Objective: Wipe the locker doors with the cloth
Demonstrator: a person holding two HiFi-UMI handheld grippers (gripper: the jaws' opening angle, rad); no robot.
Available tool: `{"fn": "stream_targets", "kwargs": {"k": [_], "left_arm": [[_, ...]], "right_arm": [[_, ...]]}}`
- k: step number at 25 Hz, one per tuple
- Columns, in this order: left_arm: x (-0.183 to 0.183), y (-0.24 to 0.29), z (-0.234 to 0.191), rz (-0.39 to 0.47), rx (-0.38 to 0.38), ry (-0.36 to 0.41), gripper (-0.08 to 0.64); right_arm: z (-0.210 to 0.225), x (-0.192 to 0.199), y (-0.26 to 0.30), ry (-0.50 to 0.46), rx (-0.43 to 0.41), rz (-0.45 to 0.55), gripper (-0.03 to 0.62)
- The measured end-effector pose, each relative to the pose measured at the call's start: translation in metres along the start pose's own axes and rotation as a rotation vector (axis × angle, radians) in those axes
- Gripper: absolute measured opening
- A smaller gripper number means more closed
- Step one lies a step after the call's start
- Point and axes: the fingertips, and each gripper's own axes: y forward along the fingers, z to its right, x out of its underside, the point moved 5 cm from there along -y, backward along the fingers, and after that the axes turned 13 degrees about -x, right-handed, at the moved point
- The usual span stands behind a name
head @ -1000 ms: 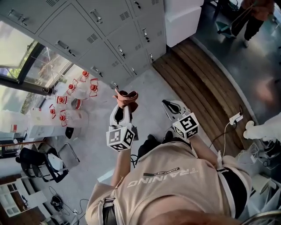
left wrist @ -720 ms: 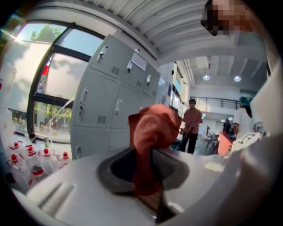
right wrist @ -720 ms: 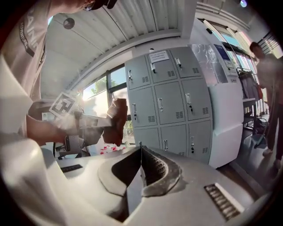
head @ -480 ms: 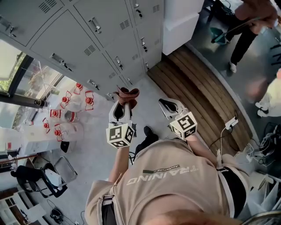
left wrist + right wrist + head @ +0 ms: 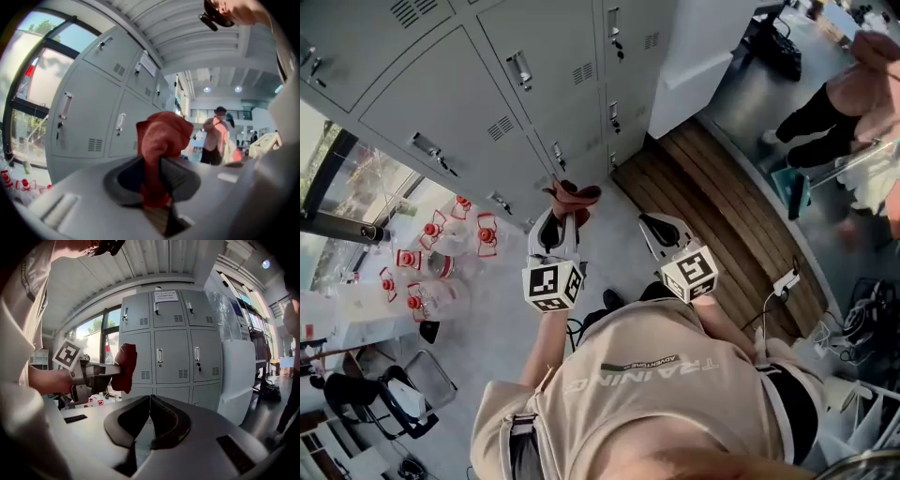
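A bunched rust-red cloth (image 5: 572,198) (image 5: 161,140) (image 5: 124,362) sticks out of my left gripper (image 5: 558,221) (image 5: 152,171), which is shut on it and held in the air a short way from the grey locker doors (image 5: 478,94) (image 5: 89,117) (image 5: 164,343). My right gripper (image 5: 653,225) (image 5: 150,416) hovers to the right of the left one at about the same height. Its jaws are shut with nothing between them. Neither gripper touches a door.
Clear bottles with red caps (image 5: 441,248) stand on the floor left of the lockers. A white cabinet (image 5: 712,47) sits right of them, with wooden decking (image 5: 712,206) below. A person (image 5: 853,103) stands at the far right. Cables lie on the floor (image 5: 787,281).
The view has shifted so the lockers look closer and larger. Both grippers have risen slightly toward the doors, the left still holding the cloth. The bystander at the right has moved.
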Motion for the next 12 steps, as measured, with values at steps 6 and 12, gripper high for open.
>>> {"fn": "stream_targets", "kwargs": {"k": [6,12], "left_arm": [[-0.001,0.041,-0.011,-0.021,-0.041,0.026,0.084],[-0.016,0.103,-0.001,-0.006,-0.104,0.054,0.084]], "right_arm": [[0.04,-0.003,0.028,0.025,-0.018,0.004,0.015],[0.108,-0.019,0.064,0.017,-0.089,0.037,0.014]]}}
